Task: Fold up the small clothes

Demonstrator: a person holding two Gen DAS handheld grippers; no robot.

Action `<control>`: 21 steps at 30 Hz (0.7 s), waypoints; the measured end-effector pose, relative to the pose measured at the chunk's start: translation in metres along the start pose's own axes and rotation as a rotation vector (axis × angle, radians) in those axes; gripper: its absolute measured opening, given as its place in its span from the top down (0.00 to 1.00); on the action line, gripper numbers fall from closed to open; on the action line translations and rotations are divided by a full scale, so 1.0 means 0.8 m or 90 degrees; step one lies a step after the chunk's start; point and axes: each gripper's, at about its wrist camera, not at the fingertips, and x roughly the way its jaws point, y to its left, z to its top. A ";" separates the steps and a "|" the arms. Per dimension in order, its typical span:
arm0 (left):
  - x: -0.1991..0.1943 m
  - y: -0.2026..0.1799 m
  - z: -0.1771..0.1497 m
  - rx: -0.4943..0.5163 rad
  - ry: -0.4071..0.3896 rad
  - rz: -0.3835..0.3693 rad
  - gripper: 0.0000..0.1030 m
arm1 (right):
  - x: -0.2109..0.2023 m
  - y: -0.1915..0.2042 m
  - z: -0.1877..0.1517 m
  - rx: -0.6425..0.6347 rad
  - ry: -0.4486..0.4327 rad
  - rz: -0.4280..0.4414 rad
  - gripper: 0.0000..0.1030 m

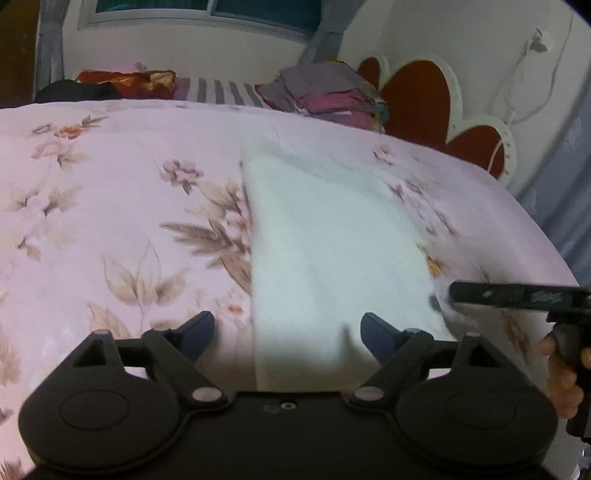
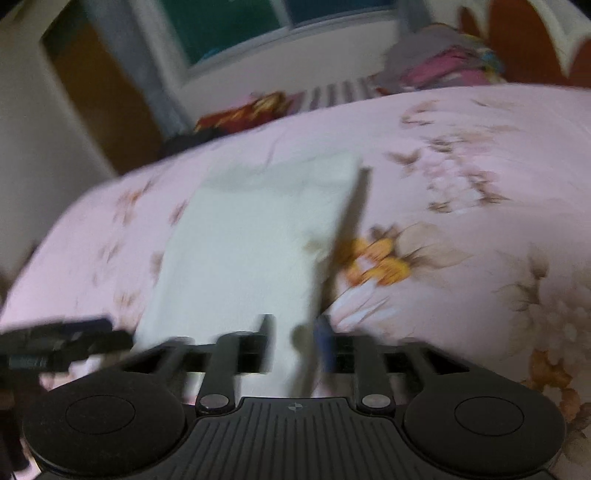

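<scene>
A white folded garment [image 1: 332, 243] lies flat on the pink floral bedspread [image 1: 110, 192]; it also shows in the right wrist view [image 2: 255, 236]. My left gripper [image 1: 288, 330] is open over the garment's near left edge, one fingertip on the bedspread side, one over the cloth. My right gripper [image 2: 293, 343] is nearly closed, with the garment's near edge between its fingers; the view is blurred. The right gripper also shows at the right edge of the left wrist view [image 1: 517, 297], at the garment's near right corner.
A stack of folded clothes [image 1: 328, 92] sits at the far side of the bed by the red heart-shaped headboard [image 1: 421, 96]. A red patterned pillow [image 1: 125, 81] and a dark cloth [image 1: 77, 92] lie at the far left. A window [image 1: 199, 11] is behind.
</scene>
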 end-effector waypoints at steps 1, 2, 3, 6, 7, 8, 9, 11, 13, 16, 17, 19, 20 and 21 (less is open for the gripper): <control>0.004 0.002 0.008 -0.008 -0.004 -0.007 0.18 | -0.001 -0.007 0.007 0.019 -0.017 0.008 0.17; 0.008 0.004 0.016 -0.016 -0.011 -0.010 0.19 | -0.001 -0.016 0.014 0.035 -0.033 0.033 0.18; 0.013 0.006 0.025 -0.024 -0.016 -0.013 0.21 | 0.002 -0.023 0.022 0.049 -0.035 0.044 0.18; 0.034 0.016 0.049 -0.061 -0.024 -0.033 0.23 | 0.019 -0.045 0.046 0.100 -0.030 0.078 0.26; 0.042 0.021 0.054 -0.078 -0.021 -0.036 0.23 | 0.029 -0.053 0.052 0.123 -0.021 0.089 0.27; 0.050 0.026 0.058 -0.095 -0.016 -0.037 0.24 | 0.040 -0.061 0.057 0.145 -0.009 0.096 0.32; 0.057 0.030 0.062 -0.109 -0.010 -0.035 0.24 | 0.051 -0.068 0.061 0.163 0.001 0.101 0.38; 0.067 0.037 0.066 -0.128 -0.003 -0.040 0.25 | 0.066 -0.079 0.067 0.188 0.017 0.114 0.40; 0.076 0.043 0.068 -0.147 0.007 -0.049 0.25 | 0.078 -0.085 0.070 0.205 0.028 0.121 0.41; 0.089 0.051 0.067 -0.173 0.029 -0.062 0.31 | 0.092 -0.093 0.069 0.227 0.043 0.132 0.41; 0.093 0.052 0.067 -0.182 0.037 -0.068 0.34 | 0.096 -0.095 0.067 0.231 0.045 0.139 0.41; 0.098 0.053 0.066 -0.193 0.041 -0.073 0.34 | 0.101 -0.091 0.065 0.234 0.047 0.156 0.41; 0.100 0.054 0.066 -0.199 0.042 -0.075 0.34 | 0.105 -0.089 0.065 0.234 0.048 0.161 0.41; 0.102 0.054 0.066 -0.204 0.043 -0.075 0.34 | 0.108 -0.087 0.066 0.236 0.048 0.167 0.48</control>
